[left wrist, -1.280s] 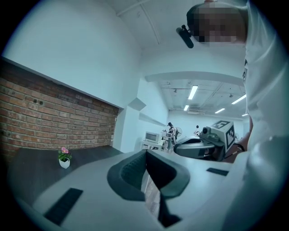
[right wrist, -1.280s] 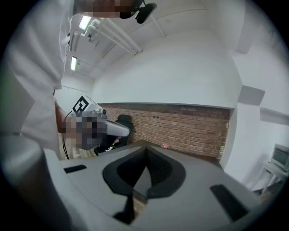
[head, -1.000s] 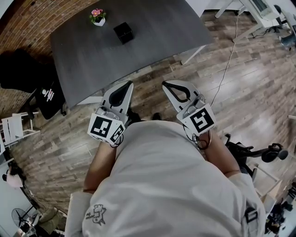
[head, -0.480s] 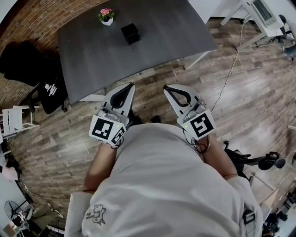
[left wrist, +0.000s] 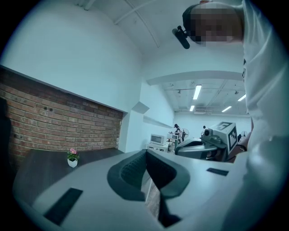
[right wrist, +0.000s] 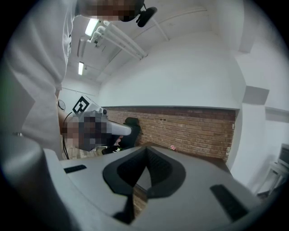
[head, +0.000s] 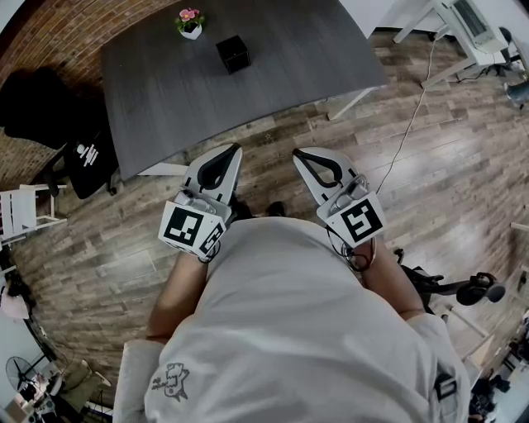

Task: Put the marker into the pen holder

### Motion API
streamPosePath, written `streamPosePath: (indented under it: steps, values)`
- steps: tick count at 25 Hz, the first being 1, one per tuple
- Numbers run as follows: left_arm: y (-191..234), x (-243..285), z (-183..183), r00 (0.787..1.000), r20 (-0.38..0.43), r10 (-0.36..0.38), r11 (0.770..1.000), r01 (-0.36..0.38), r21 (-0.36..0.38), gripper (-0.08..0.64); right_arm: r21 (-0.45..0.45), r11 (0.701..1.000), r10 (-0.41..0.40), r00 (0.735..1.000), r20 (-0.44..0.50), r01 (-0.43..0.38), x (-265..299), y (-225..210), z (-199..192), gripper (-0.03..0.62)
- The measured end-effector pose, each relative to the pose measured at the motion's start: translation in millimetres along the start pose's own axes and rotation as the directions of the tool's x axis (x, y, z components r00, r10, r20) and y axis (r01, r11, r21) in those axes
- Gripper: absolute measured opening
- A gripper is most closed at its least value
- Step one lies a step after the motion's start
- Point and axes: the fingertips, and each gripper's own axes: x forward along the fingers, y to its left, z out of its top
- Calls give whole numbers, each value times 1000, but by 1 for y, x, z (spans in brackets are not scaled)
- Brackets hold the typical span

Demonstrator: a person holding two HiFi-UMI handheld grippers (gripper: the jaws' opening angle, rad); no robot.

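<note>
A black cube-shaped pen holder [head: 233,54] stands on the far part of the dark grey table [head: 281,66], beside a small pot of pink flowers [head: 190,22]. No marker shows in any view. Both grippers are held close to the person's body, over the wooden floor and short of the table's near edge. The left gripper [head: 234,149] is shut, its tips meeting with nothing between them [left wrist: 146,151]. The right gripper [head: 298,153] is shut and empty as well [right wrist: 146,148]. Both point toward the table, roughly level.
A dark chair with black fabric [head: 50,107] stands left of the table, and a white chair [head: 25,219] stands nearer. A cable [head: 409,107] runs across the floor toward a white desk [head: 463,21] at the top right. An office chair base [head: 471,289] sits at the right.
The head view has shifted slightly, so the table sits a little further right in the picture. Both grippers stay shut and in place.
</note>
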Motion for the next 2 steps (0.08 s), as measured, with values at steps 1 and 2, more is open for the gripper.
streamPosePath:
  steps: [1, 2]
  values:
    - [1, 1, -1, 1000, -1, -2, 1000, 2, -1, 11, 2, 1000, -2, 1000, 0, 2, 1, -1, -1, 5]
    - [1, 2, -1, 1000, -2, -4, 1000, 4, -2, 11, 4, 1000, -4, 1000, -1, 4, 1, -1, -1, 5]
